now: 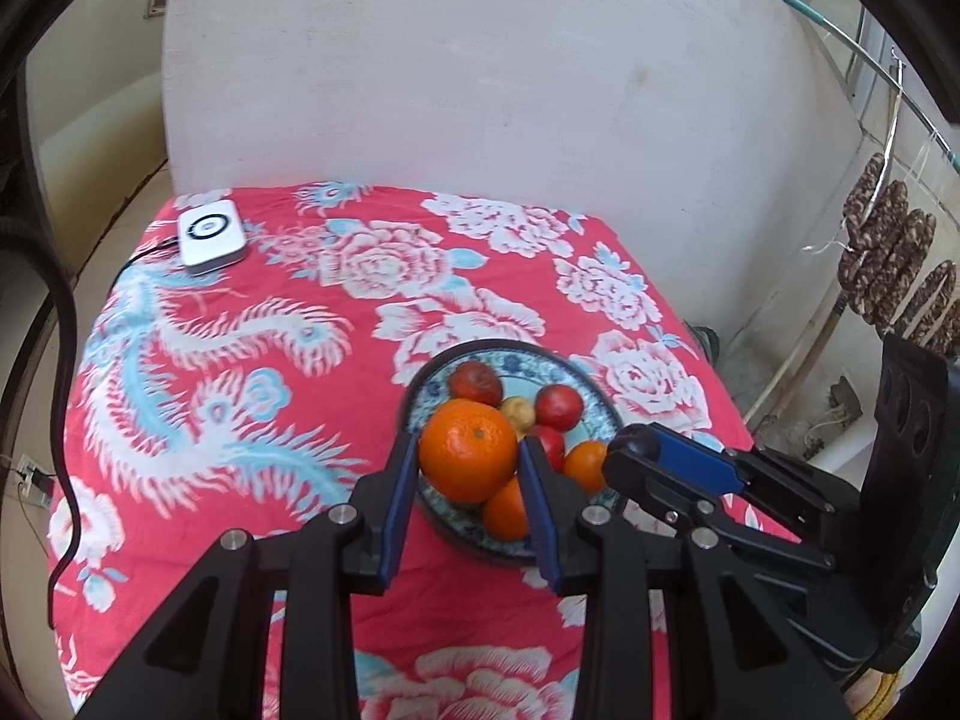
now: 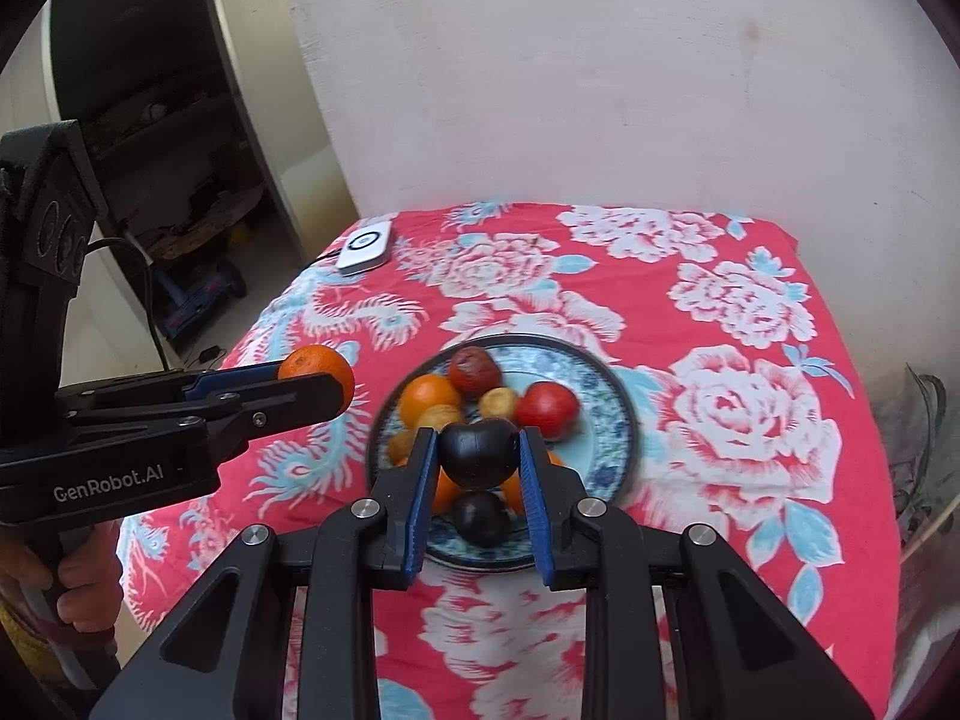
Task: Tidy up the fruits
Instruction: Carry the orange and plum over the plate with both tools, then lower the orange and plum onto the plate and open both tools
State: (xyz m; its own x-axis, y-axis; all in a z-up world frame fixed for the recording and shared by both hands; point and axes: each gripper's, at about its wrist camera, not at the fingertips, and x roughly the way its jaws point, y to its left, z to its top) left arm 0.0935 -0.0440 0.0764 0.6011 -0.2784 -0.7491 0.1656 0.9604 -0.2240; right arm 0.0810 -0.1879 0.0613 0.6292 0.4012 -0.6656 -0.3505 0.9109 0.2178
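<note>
The left gripper [image 1: 468, 450] clamps an orange [image 1: 468, 450]; the right gripper [image 2: 478, 453] clamps a dark plum [image 2: 478, 450]. Both hang over the plate [image 2: 606, 420], which holds oranges, red fruits, small yellow ones and another plum [image 2: 480, 519].

Both claws are matte black with blue ribbed pads and silver round screws at the linkage pivots; the left claw [image 2: 312, 387] bears white "GenRobot.AI" lettering on its body.

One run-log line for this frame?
left gripper: shut on orange | right gripper: shut on dark plum | plate: fruit remaining
</note>
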